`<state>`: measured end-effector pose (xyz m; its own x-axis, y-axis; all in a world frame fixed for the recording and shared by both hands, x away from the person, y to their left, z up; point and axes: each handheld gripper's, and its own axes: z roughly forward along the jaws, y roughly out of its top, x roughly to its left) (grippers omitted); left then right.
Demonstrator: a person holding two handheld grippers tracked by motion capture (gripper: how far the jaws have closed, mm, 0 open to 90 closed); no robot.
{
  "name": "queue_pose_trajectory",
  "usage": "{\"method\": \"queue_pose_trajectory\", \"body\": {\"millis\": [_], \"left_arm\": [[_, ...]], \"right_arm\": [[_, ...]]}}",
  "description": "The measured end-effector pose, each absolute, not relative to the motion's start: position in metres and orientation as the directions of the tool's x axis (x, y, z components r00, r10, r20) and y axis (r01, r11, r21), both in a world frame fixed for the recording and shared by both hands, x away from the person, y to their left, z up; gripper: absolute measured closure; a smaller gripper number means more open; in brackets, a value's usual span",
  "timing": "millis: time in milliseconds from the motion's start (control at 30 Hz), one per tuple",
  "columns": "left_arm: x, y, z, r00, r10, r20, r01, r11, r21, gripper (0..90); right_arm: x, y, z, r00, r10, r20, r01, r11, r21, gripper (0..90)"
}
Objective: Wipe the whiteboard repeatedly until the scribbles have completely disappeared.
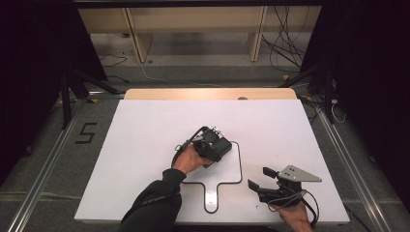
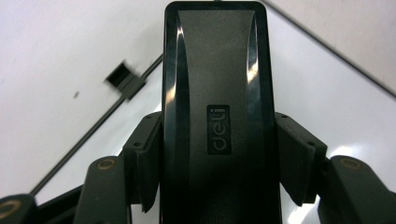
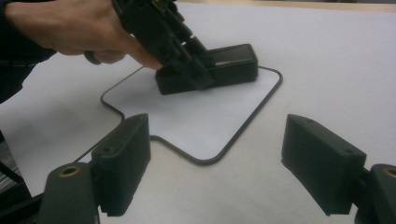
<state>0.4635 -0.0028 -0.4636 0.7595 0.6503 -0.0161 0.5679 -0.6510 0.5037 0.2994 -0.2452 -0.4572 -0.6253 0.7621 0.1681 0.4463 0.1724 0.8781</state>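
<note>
left gripper [image 1: 223,139] jaws clench the black deli block [image 2: 217,116] at frame centre, on the whiteboard [image 1: 227,171]; right gripper [image 1: 263,178] jaws released, lower right.

My left claw [image 1: 218,143] hides most of the black eraser [image 1: 223,147] from above. Eraser's near end cut off at frame bottom in left gripper view. My right hand [image 1: 295,216] cropped by lower edge.

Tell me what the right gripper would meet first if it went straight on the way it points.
Probably the white paddle-shaped board, then the black eraser that the left gripper holds on it; depth is unclear.
</note>
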Motion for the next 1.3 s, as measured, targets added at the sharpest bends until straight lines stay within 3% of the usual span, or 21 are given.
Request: {"method": "queue_pose_trajectory", "body": {"millis": [267,733,1300], "left_arm": [[0.47,-0.017,-0.463,0.769,0.639,-0.017,0.56,-0.662,0.498,40.1],[0.458,0.046,-0.464,0.736,0.676,-0.032,0.602,-0.632,0.487,40.1],[0.469,-0.022,-0.464,0.782,0.623,-0.015,0.547,-0.674,0.496,40.0]], "right_arm": [[0.3,-0.246,-0.457,-0.627,0.761,0.169,0.446,0.172,0.879,24.5],[0.299,-0.247,-0.457,-0.621,0.766,0.168,0.445,0.168,0.879,24.5],[0.3,-0.248,-0.457,-0.623,0.763,0.172,0.448,0.168,0.878,24.5]]}}
